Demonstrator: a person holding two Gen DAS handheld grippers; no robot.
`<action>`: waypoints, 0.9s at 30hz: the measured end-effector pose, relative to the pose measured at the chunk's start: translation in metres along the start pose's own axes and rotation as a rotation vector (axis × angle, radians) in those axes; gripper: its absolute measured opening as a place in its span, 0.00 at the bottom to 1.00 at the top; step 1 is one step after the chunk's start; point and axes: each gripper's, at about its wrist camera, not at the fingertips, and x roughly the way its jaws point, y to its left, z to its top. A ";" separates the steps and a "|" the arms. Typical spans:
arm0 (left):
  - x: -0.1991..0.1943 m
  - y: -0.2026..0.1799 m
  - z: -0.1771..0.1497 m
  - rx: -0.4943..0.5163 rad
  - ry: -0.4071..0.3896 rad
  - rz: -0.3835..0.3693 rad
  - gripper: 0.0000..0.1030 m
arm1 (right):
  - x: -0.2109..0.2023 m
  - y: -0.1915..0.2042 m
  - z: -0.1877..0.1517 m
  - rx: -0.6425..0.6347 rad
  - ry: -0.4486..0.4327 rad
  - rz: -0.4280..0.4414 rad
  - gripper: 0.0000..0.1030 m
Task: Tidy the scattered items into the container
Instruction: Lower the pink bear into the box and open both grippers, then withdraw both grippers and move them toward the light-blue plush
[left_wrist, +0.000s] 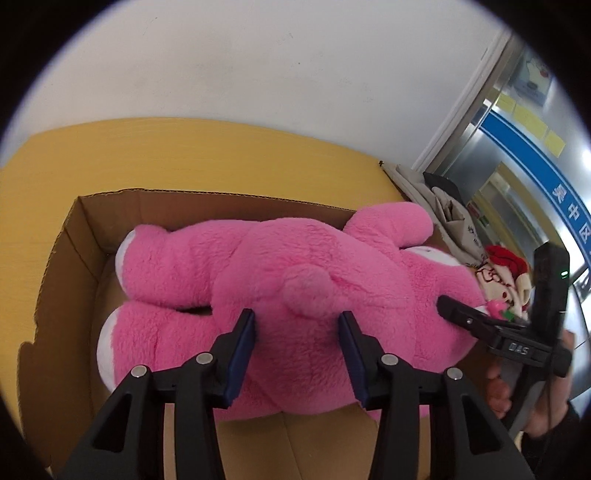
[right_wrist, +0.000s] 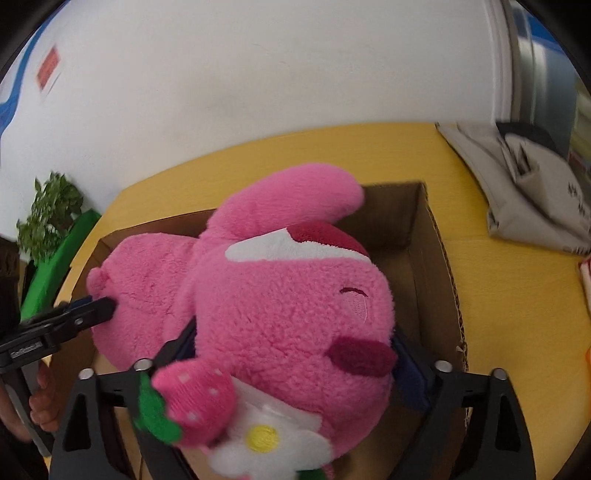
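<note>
A big pink plush bear (left_wrist: 295, 295) lies face down across an open cardboard box (left_wrist: 85, 229) on a yellow table. My left gripper (left_wrist: 297, 325) grips the bear's rump just below its round tail, with plush bulging between the blue pads. My right gripper (right_wrist: 291, 354) holds the bear's head (right_wrist: 295, 314), fingers on both sides of it, near a strawberry and flower trim (right_wrist: 195, 398). The right gripper also shows in the left wrist view (left_wrist: 465, 314), and the left gripper in the right wrist view (right_wrist: 88, 310). The bear's legs reach the box's left end.
A small plush doll with a red hat (left_wrist: 506, 277) and a grey cloth bag (right_wrist: 524, 192) lie on the yellow table (right_wrist: 498, 314) right of the box. A potted plant (right_wrist: 48, 214) and green object stand at the left. A white wall is behind.
</note>
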 end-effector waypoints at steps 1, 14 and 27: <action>-0.009 -0.001 0.000 0.009 -0.010 0.007 0.44 | -0.004 -0.004 -0.001 0.012 -0.005 0.009 0.98; -0.209 -0.040 -0.062 0.219 -0.373 0.423 0.77 | -0.218 0.023 -0.029 -0.083 -0.340 0.127 1.00; -0.252 -0.052 -0.159 0.137 -0.317 0.337 0.79 | -0.268 0.087 -0.148 -0.169 -0.290 -0.003 1.00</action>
